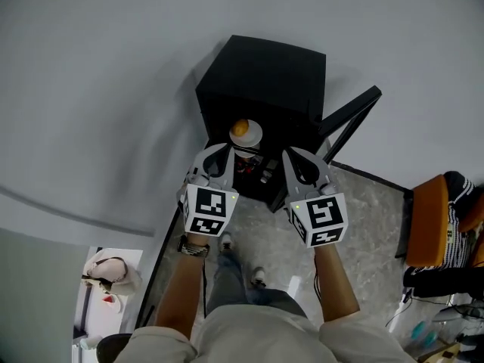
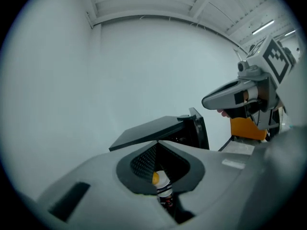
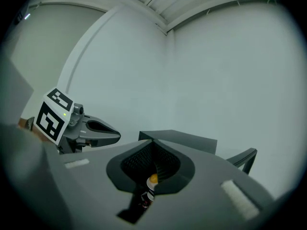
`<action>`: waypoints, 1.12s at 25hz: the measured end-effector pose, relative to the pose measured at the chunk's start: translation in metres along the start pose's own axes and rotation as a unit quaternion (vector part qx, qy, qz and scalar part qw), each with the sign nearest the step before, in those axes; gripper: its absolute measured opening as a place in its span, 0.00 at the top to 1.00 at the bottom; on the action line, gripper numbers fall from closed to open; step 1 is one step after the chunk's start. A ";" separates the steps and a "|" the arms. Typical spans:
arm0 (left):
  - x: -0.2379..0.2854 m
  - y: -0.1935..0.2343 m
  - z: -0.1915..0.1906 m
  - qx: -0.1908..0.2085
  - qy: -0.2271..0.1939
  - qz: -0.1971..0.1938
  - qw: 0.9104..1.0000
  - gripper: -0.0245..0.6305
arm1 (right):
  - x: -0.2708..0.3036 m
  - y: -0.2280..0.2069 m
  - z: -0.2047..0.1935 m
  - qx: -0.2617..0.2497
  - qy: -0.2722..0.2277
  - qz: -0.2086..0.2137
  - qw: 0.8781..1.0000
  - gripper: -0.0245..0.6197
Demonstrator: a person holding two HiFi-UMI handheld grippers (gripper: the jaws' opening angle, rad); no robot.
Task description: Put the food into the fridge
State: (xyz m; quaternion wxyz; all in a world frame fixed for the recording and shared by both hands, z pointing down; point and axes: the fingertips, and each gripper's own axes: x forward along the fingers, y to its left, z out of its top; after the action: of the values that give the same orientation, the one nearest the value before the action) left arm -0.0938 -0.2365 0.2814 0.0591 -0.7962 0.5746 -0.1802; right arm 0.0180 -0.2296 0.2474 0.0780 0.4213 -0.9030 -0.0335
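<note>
Food, an orange item on a white dish, is seated on the upper level inside the black fridge, at upper centre of the head view. Small bottles or cans are seen on the level beneath it. The food is therefore judged to be stowed. The fridge door is swung wide toward the right of the frame, so the opening is unobstructed.

The left gripper and the right gripper are held side by side just in front of the opening, below the dish in the frame and apart from it. In both gripper views the jaws are pressed together with nothing pinched, and the dish is only glimpsed beyond them.

Bare wall is found left of the fridge. Open marbled floor is found below the door edge and is judged to give room for swinging the door shut. An orange chair is set well apart at the right edge.
</note>
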 end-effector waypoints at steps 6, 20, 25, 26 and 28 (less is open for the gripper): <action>-0.041 -0.002 0.033 0.007 -0.018 0.008 1.000 0.96 | -0.029 0.010 0.033 -0.005 -0.016 0.009 1.000 0.95; -0.103 -0.012 0.071 0.002 -0.045 0.012 0.999 0.96 | -0.078 0.038 0.060 -0.016 -0.021 0.042 0.999 0.95; -0.110 -0.021 0.078 0.015 -0.050 0.006 0.999 0.96 | -0.084 0.042 0.064 -0.028 -0.022 0.047 0.998 0.95; -0.110 -0.022 0.079 0.016 -0.051 0.005 0.999 0.96 | -0.085 0.042 0.064 -0.029 -0.022 0.048 0.998 0.95; -0.111 -0.025 0.079 0.017 -0.050 0.004 0.999 0.96 | -0.086 0.042 0.064 -0.030 -0.020 0.048 0.998 0.95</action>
State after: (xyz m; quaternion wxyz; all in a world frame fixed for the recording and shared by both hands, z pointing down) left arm -0.0742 -0.1336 0.1914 0.1021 -0.8009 0.5708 -0.1493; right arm 0.0304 -0.1372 0.1802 0.0736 0.3740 -0.9222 -0.0654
